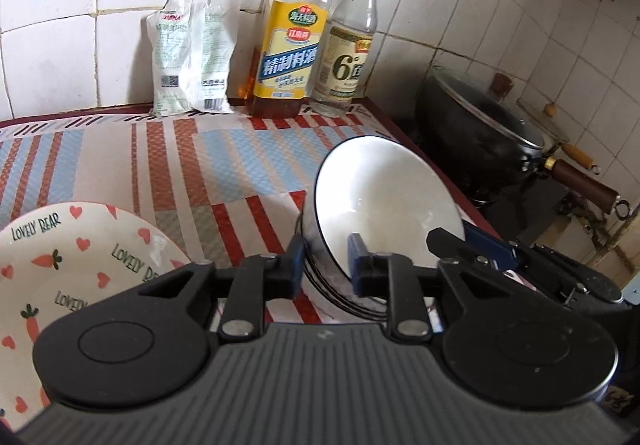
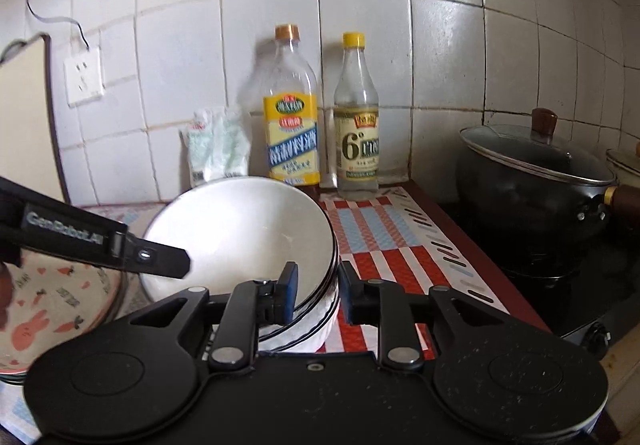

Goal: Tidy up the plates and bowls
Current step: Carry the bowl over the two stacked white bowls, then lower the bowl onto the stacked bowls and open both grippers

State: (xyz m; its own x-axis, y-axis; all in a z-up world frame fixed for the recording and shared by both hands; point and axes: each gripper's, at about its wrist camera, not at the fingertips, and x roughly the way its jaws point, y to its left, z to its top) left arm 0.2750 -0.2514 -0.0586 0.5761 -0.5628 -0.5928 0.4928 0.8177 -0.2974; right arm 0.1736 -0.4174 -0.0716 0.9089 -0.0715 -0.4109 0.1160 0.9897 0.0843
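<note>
Left wrist view: left gripper [image 1: 325,265] straddles the near rim of the white bowls [image 1: 384,197], a tilted stack on the striped mat [image 1: 168,165]; its pads stand just off the rim, released. A carrot-print plate [image 1: 72,253] lies at eight o'clock of the bowls. Right gripper [image 2: 317,295] likewise brackets the stack's rim at about four o'clock, pads apart and not pressing. Two bottles [image 2: 292,105] stand at twelve o'clock by the tiles; a lidded pot [image 2: 532,185] sits at three o'clock.

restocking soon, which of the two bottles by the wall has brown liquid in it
The taller bottle with the yellow-and-blue label, left of the shorter one, whose liquid is clear.
</note>
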